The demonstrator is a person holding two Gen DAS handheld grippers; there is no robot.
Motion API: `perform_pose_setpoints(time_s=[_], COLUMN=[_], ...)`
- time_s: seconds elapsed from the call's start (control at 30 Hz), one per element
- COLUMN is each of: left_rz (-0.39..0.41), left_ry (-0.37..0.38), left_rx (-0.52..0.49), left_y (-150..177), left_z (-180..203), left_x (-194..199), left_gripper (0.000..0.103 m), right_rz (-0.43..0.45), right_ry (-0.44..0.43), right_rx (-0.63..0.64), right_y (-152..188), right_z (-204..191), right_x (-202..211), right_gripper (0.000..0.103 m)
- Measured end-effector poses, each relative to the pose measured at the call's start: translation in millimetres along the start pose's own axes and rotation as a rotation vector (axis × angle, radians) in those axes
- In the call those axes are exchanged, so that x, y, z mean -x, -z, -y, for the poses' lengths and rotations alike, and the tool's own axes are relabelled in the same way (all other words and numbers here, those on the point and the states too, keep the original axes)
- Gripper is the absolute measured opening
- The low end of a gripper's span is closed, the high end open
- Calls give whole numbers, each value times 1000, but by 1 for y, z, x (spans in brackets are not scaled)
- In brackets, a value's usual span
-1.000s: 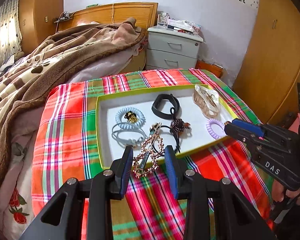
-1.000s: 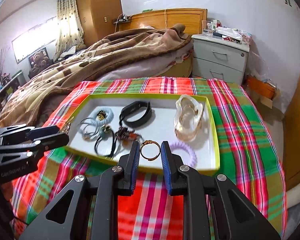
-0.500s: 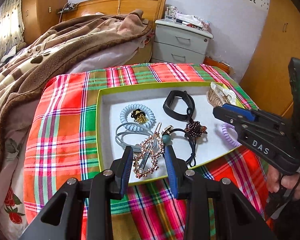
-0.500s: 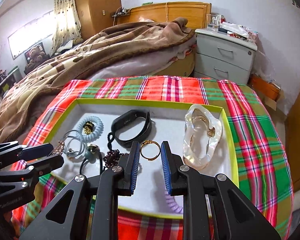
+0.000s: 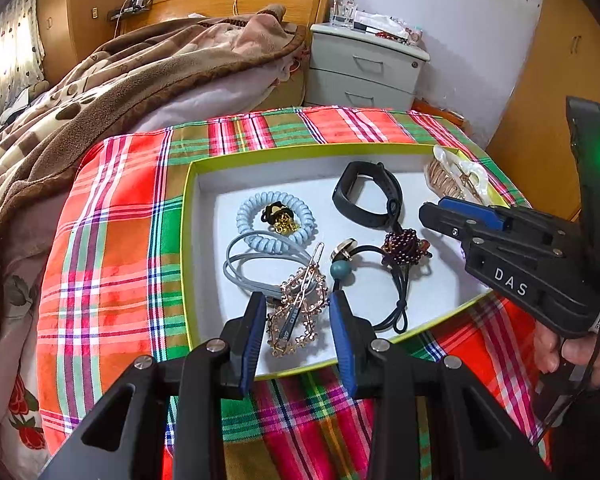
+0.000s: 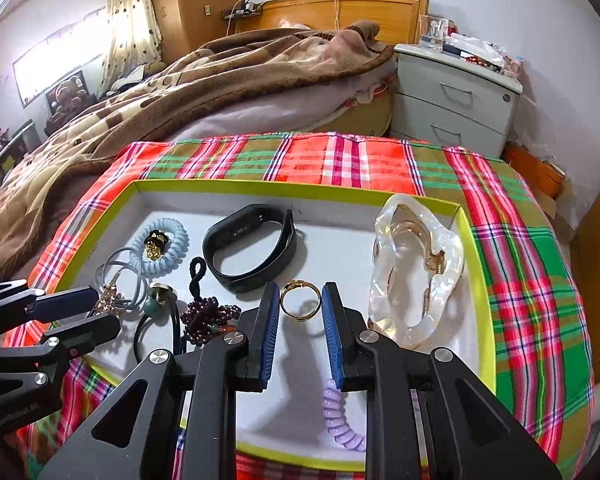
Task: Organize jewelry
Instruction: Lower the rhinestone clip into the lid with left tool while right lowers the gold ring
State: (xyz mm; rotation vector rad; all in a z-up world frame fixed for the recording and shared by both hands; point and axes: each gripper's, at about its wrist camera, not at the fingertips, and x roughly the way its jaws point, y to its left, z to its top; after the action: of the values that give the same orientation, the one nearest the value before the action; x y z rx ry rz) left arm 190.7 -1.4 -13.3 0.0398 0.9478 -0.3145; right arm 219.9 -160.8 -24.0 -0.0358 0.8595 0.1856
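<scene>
Low over the tray (image 6: 100, 216), we've brought both grippers in: left gripper (image 5: 296, 320) clamped on the hairpin (image 5: 296, 312), right gripper (image 6: 300, 312) clamped on the gold ring (image 6: 300, 300), ready to set down.

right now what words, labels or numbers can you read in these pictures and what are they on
"DAS": white letters on the black body of the right tongs, seen from the left camera.
Faint raised wording on the body of the left tongs, seen from the right camera: too dim to read.
White tag by the hand: print too small to read.
</scene>
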Motion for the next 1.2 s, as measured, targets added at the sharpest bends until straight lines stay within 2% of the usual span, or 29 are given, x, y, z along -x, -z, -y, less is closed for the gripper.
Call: perform_pose_setpoints(time_s=[1.2], left_rz=[-7], left_ry=[11], left_rx=[30], left_y=[-1], left_z=[-2], left_x=[-2], left_gripper=[35], right_rz=[-6], right_ry=[-4], right_rx=[-36], right_y=[2], right_z=[7], right_x=[-3], right_gripper=[23])
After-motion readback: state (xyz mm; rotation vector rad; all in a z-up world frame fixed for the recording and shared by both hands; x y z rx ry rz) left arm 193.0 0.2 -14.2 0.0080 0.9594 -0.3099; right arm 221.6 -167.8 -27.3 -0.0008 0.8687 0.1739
